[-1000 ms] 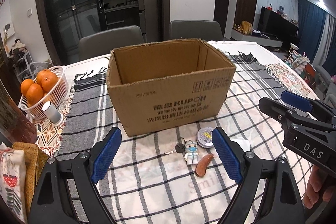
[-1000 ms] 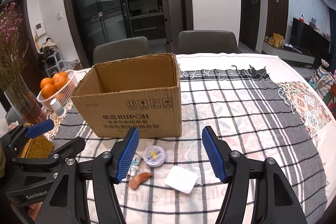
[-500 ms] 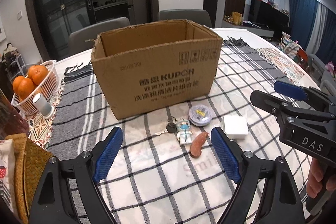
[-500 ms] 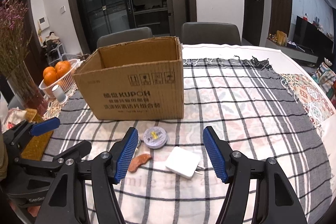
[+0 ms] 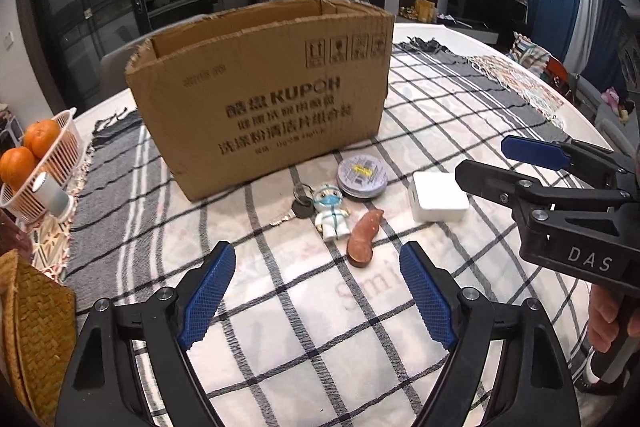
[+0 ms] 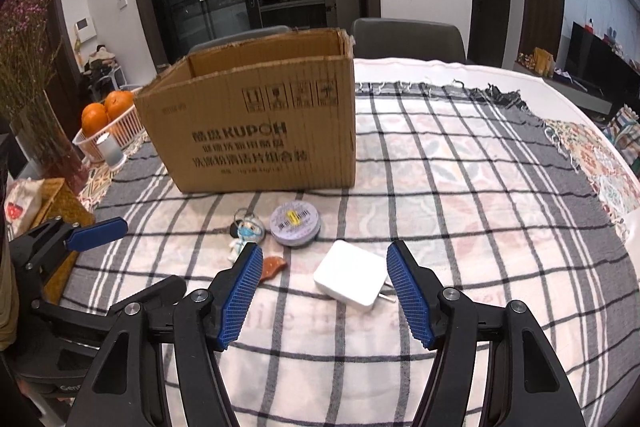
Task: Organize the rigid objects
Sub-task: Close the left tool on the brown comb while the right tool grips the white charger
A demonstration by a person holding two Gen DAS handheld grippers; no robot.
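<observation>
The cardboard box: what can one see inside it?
Only the upper part of the bare inner walls of the box shows through its open top. The front wall hides the floor, so whether anything lies inside cannot be told.

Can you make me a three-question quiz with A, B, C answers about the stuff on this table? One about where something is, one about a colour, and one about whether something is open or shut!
1. Where is the white charger?
A. In the cardboard box
B. On the checked cloth in front of the box
C. In the fruit basket

2. What colour are the pads on the left hand-held gripper?
A. Blue
B. Red
C. Green

3. How is the cardboard box?
A. Taped shut
B. Lying on its side
C. Open at the top

Answers:
1. B, it lies flat on the checked cloth, near the round tin.
2. A, both pads show blue ribbing.
3. C, its inner walls show above the rim.
</observation>
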